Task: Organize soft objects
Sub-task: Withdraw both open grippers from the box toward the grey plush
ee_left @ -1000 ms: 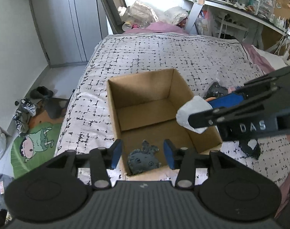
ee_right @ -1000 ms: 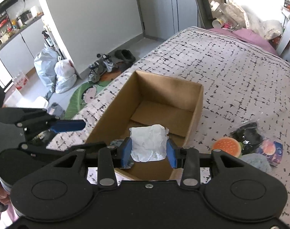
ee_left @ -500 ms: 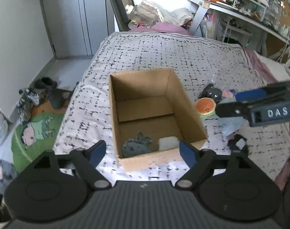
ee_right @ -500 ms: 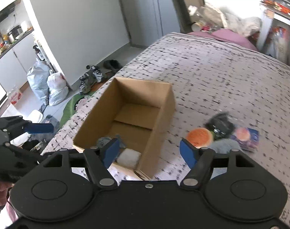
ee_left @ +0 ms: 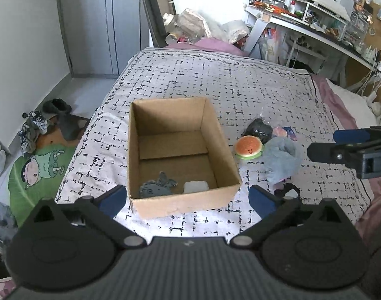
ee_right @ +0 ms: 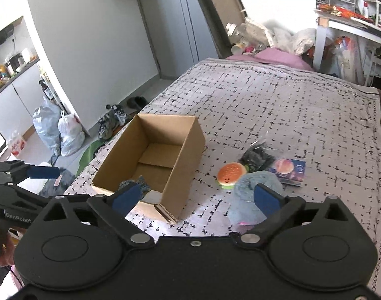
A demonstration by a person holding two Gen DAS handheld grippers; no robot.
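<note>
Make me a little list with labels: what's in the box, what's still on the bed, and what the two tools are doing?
in box: grey toy, white toy
on bed: burger toy, blue fluffy thing, black bag, colourful pack
left tool: jaws opening, nothing held
right tool: jaws opening, nothing held

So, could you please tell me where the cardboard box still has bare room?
The brown cardboard box has its whole far half of floor bare. Its near end is crowded: dark grey plush toy beside white soft block. The soft toys outside cluster right of it, around the burger-shaped squishy.
</note>
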